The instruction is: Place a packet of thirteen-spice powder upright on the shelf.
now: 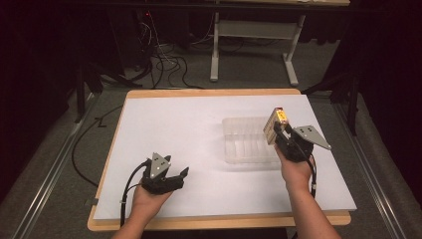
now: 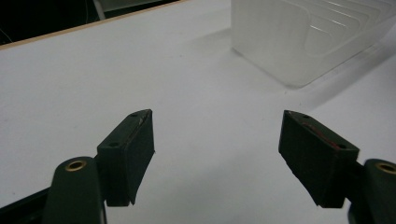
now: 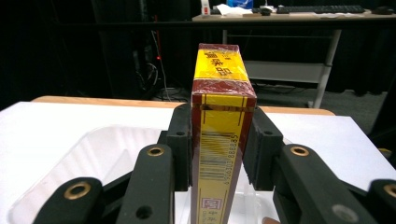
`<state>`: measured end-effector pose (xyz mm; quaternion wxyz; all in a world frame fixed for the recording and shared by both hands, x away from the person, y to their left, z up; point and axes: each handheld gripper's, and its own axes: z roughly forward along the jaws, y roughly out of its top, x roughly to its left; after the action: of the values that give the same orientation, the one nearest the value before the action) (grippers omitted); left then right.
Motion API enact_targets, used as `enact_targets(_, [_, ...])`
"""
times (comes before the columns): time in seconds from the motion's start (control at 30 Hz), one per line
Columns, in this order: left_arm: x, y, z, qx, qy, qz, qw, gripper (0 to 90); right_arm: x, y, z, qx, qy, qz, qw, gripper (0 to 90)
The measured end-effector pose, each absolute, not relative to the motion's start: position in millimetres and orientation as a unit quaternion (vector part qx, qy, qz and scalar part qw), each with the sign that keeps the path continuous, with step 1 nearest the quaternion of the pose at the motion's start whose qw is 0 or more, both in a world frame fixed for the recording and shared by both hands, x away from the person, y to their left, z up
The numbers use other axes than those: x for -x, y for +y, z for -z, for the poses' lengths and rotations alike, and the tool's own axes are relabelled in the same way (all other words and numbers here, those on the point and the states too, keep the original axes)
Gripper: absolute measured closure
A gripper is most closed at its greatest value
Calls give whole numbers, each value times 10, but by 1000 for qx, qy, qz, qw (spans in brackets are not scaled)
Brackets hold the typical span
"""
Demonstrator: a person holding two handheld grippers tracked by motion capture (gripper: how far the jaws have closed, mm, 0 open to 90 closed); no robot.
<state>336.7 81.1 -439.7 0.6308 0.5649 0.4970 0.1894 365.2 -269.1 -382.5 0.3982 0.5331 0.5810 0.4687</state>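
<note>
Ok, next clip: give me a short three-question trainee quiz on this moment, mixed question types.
1. True or false: the right gripper is shut on the yellow and red box.
2. Multiple choice: the left gripper is A) shut on the box, B) open over the white sheet, C) inside the clear plastic tray.
3. Fill in: the box is held above the clear plastic ____.

Key: 1 true; 2 B; 3 tray.

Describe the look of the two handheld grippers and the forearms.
Both are matte black. The left gripper and right gripper each carry a grey three-cornered plate on top and trail a black cable. Their blocky fingers pivot on brass-ringed links. The forearms are bare, without sleeves.
</note>
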Motion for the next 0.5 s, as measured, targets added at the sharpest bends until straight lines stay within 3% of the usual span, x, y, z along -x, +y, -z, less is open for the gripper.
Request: enact_targets(0.5, [-3354, 794, 4412, -572, 496, -186, 626, 273, -3790, -2608, 3928, -554, 575, -446, 404, 682])
